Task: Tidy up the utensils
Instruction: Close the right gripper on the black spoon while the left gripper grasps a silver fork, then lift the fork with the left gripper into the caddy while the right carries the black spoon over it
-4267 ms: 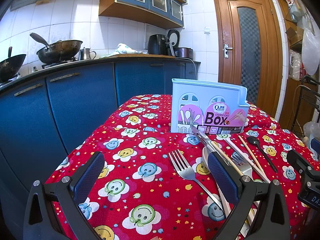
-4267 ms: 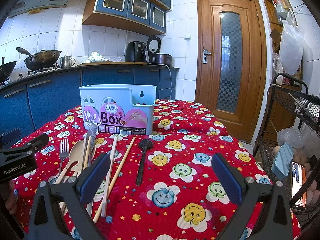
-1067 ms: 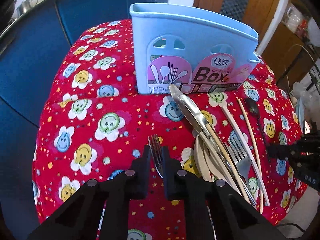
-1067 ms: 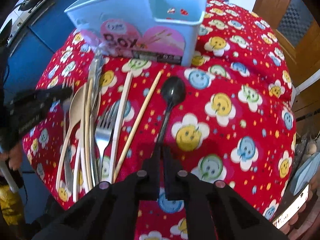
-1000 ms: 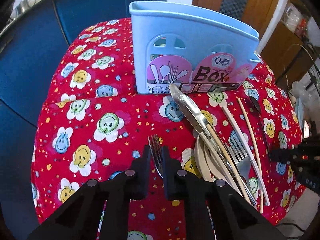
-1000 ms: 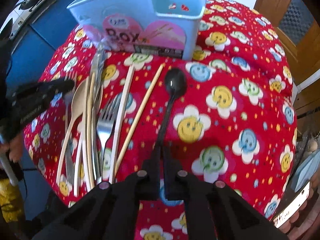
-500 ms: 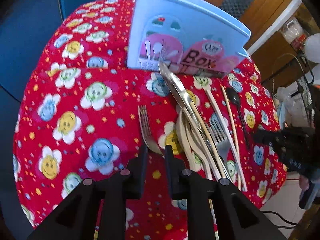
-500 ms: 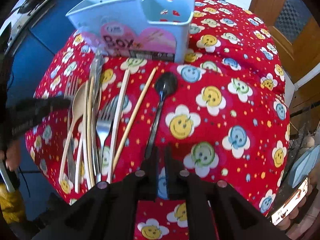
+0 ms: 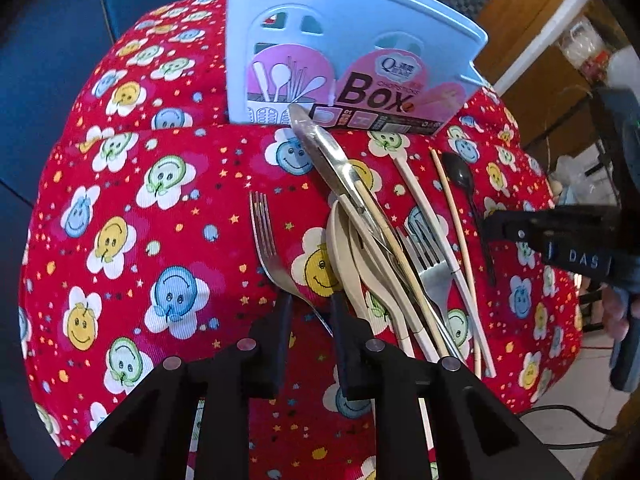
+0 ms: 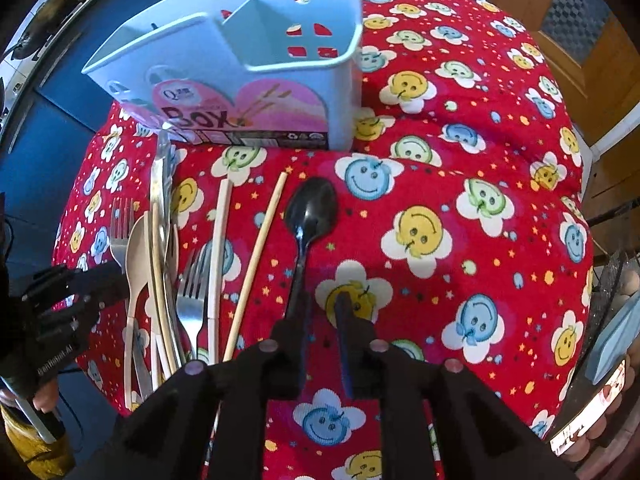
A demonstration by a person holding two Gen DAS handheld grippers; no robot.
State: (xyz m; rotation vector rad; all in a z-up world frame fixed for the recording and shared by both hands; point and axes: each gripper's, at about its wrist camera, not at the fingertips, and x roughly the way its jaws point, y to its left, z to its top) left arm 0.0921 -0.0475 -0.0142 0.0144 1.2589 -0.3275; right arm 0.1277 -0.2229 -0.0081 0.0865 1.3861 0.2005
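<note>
A light blue utensil box (image 9: 344, 48) stands on the red smiley tablecloth (image 9: 120, 208); it also shows in the right wrist view (image 10: 248, 76). My left gripper (image 9: 308, 304) is shut on the handle of a metal fork (image 9: 266, 240), tines pointing at the box. My right gripper (image 10: 322, 304) has its jaws a little apart beside the handle of a black spoon (image 10: 310, 216); the left finger touches the handle, and I cannot tell if it grips. Between them lie a knife (image 9: 332, 160), beige spoons (image 9: 344, 248), chopsticks (image 9: 456, 216) and a second fork (image 9: 432, 264).
Blue kitchen cabinets (image 9: 48, 40) stand left of the table. A wooden door (image 10: 568, 20) is at the back right. A wire rack with eggs (image 10: 624, 288) stands by the table's right edge. The cloth drops off at the table's near edge.
Both grippers have come closer to the table and box. The left still holds the fork. The right gripper's jaws have parted slightly at the black spoon's handle.
</note>
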